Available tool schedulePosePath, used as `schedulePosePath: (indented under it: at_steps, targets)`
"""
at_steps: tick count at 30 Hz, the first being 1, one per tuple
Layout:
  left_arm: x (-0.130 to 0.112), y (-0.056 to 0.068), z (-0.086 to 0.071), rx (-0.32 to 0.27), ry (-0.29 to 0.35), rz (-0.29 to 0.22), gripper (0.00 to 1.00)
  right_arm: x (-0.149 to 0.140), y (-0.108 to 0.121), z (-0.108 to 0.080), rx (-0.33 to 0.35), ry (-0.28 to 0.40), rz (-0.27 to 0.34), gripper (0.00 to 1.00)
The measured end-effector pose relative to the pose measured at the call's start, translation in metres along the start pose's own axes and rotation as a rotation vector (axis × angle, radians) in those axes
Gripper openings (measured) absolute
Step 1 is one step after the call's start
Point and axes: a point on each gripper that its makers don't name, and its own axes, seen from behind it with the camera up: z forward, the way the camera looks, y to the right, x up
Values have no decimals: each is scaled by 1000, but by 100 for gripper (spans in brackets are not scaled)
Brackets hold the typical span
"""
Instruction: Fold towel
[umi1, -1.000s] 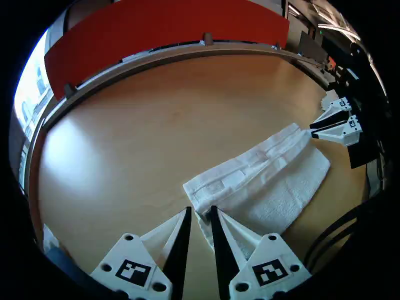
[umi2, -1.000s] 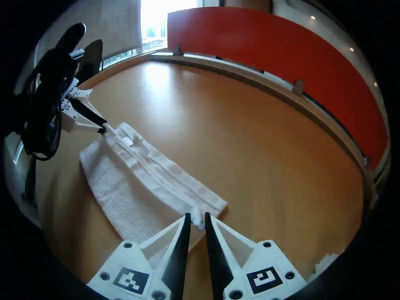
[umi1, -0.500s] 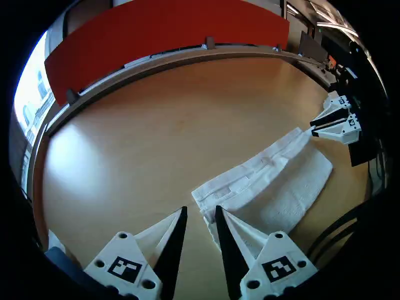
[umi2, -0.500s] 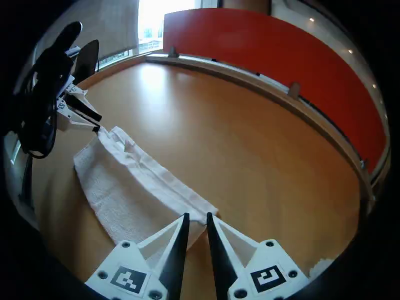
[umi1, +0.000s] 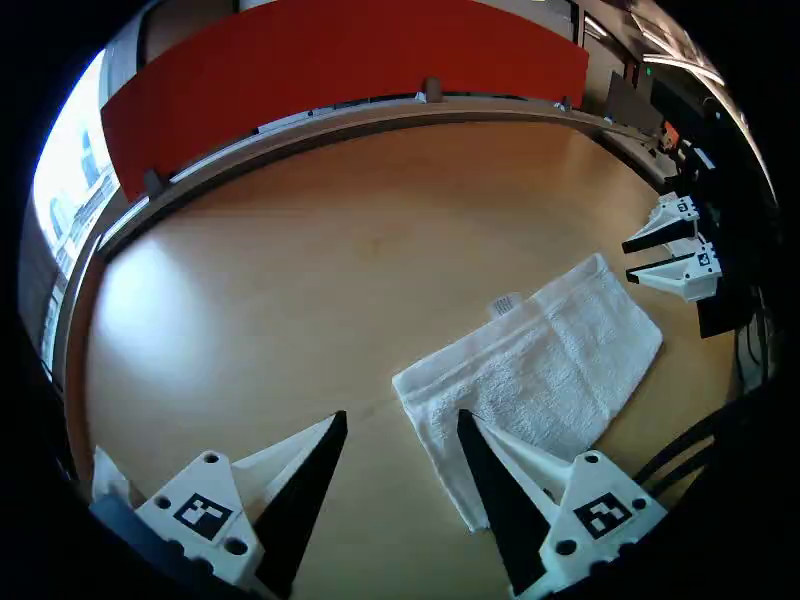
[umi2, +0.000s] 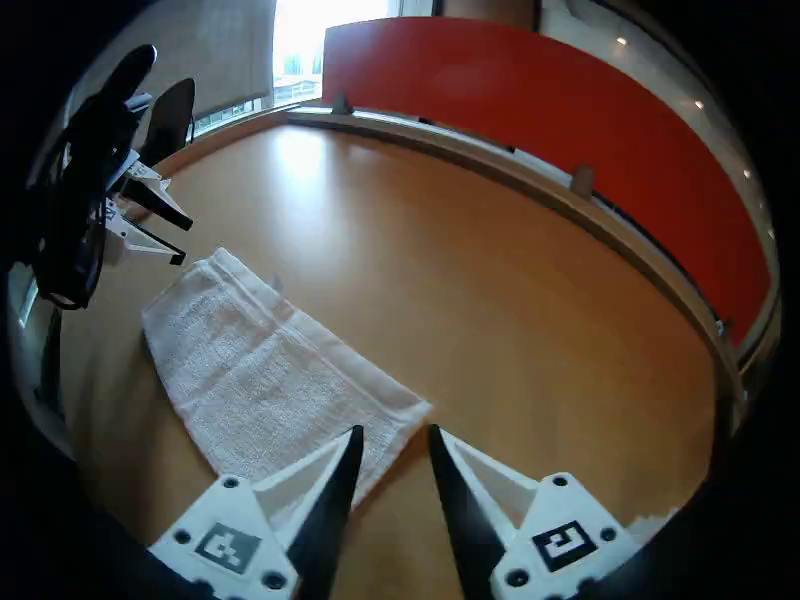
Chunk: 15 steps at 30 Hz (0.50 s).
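A white towel (umi1: 540, 365) lies folded flat on the wooden table (umi1: 300, 250), with a small tag at its far edge. In the left gripper view my left gripper (umi1: 400, 420) stands open just short of the towel's near corner, its right finger over the cloth. My right gripper (umi1: 628, 262) shows farther off at the towel's far corner, open and holding nothing. In the right gripper view the right gripper (umi2: 393, 435) is open at the towel's (umi2: 260, 370) near corner, and the left gripper (umi2: 185, 243) hangs open beyond the far corner.
A red partition (umi1: 330, 70) runs along the table's far edge behind a raised rim. A bright window (umi2: 300, 45) lies beyond it. Dark cables and a hand's black gear (umi2: 80, 200) sit behind the far gripper. Bare wood (umi2: 480, 280) stretches to the right of the towel.
Both grippers opened and let go of the towel's edge. The raised folded layer dropped flat onto the lower layer. Both grippers drew back slightly from the corners.
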Motion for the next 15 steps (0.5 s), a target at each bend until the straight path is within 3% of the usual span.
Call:
schedulePosePath:
  at_steps: [2,4,15]
  targets:
    - [0,1,-2,-6,2,-5,93,-1,-1,-1,1,-3,1,87]
    - [-1,2,-2,-7,2,-9,93,-1,-3,-1,4,-2,4,97]
    - [-12,6,-9,3,4,-17,94,-4,-11,-11,2,15,11,98]
